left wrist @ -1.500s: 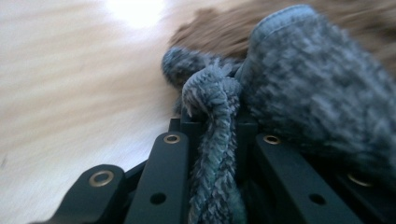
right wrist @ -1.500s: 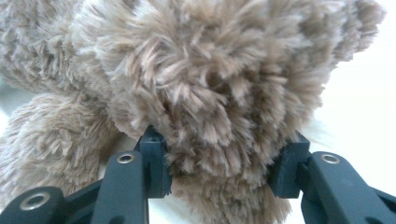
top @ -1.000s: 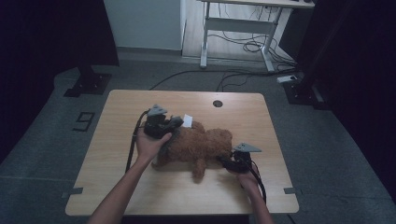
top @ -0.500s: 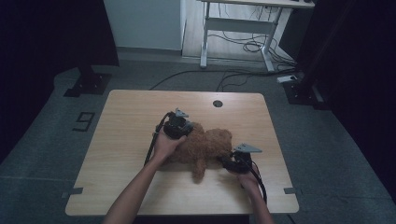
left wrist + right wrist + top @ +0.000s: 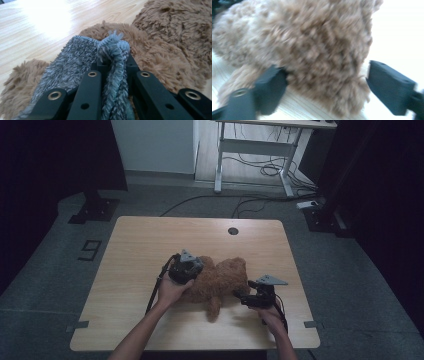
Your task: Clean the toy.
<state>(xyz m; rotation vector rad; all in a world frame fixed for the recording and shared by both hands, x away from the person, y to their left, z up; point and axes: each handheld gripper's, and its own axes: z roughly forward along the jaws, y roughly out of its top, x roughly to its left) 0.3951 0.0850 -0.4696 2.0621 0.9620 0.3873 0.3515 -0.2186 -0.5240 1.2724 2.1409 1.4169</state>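
Grey cloth (image 5: 82,60) in left gripper (image 5: 113,66); apparently on teddy bear (image 5: 220,282)

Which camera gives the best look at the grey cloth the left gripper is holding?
The left gripper view: the grey cloth sits close up, pinched between the left gripper jaws above the brown plush toy. In the high view the left gripper covers it. The right gripper view has the toy's fur instead.
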